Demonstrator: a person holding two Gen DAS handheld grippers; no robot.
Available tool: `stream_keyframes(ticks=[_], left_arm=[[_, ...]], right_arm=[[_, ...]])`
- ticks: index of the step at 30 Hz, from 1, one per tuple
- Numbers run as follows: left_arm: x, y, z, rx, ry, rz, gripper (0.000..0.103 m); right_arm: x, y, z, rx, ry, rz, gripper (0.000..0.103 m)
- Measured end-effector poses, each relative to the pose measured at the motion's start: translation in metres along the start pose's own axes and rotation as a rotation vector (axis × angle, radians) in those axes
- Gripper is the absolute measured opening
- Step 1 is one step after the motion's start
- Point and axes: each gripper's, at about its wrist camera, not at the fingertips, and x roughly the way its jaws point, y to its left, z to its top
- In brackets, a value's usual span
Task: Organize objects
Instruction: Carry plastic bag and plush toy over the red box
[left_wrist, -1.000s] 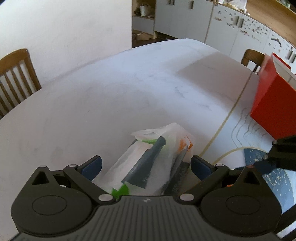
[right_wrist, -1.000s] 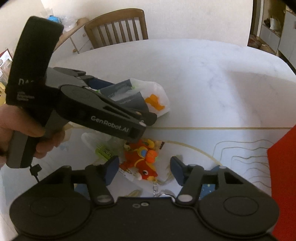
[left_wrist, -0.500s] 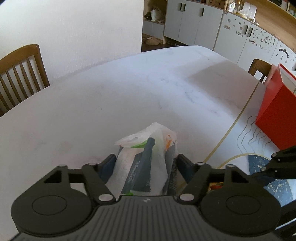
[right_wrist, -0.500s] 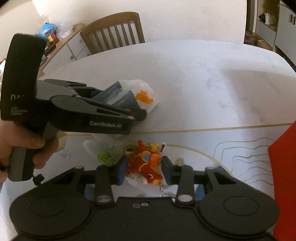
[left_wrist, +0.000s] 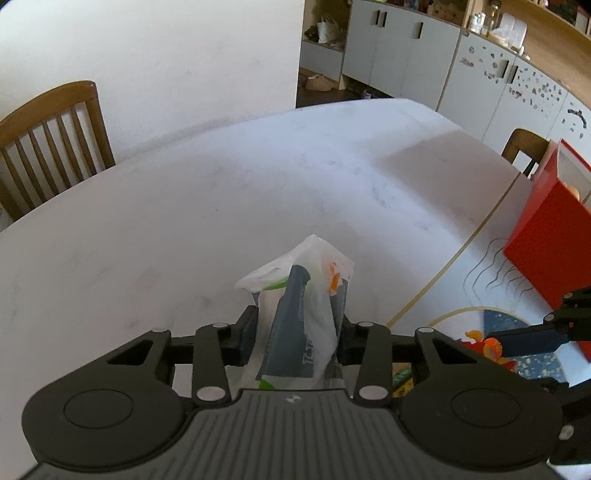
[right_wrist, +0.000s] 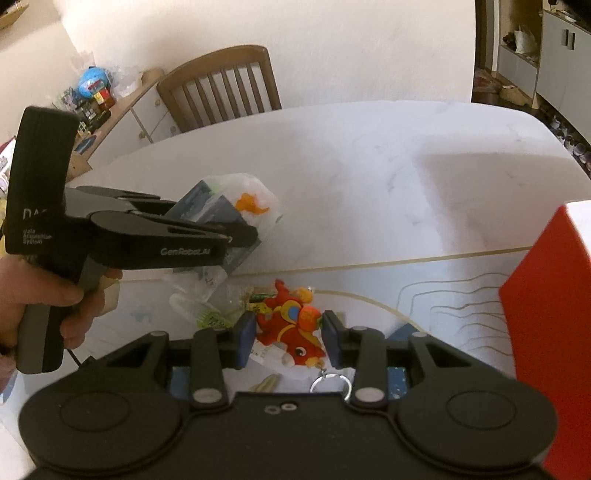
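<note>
My left gripper (left_wrist: 297, 334) is shut on a clear plastic bag (left_wrist: 308, 295) of grey-blue packets and holds it lifted off the white table (left_wrist: 207, 206); the bag also shows in the right wrist view (right_wrist: 236, 210). My right gripper (right_wrist: 289, 341) is shut on a red and orange plush toy keychain (right_wrist: 291, 328) in clear wrapping, low over the table mat. The toy's edge shows in the left wrist view (left_wrist: 484, 341). A red box (right_wrist: 546, 306) stands at the right.
A wrapped green-labelled packet (right_wrist: 210, 314) lies on the mat left of the toy. A metal key ring (right_wrist: 330, 384) hangs under my right gripper. Wooden chairs (left_wrist: 48, 144) stand at the table's far side. Cabinets (left_wrist: 406, 59) line the back wall.
Both grippers have closed: the left on the plastic bag, the right on the plush toy. The left gripper has lifted the bag off the table.
</note>
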Motion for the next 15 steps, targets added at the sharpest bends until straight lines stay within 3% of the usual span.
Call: stream_keyframes(ticks=[15], left_arm=[[-0.066,-0.027,-0.002,0.016,-0.02,-0.008,0.039]], right_arm=[[-0.063,-0.011,-0.008,0.01,-0.024,0.025,0.038]])
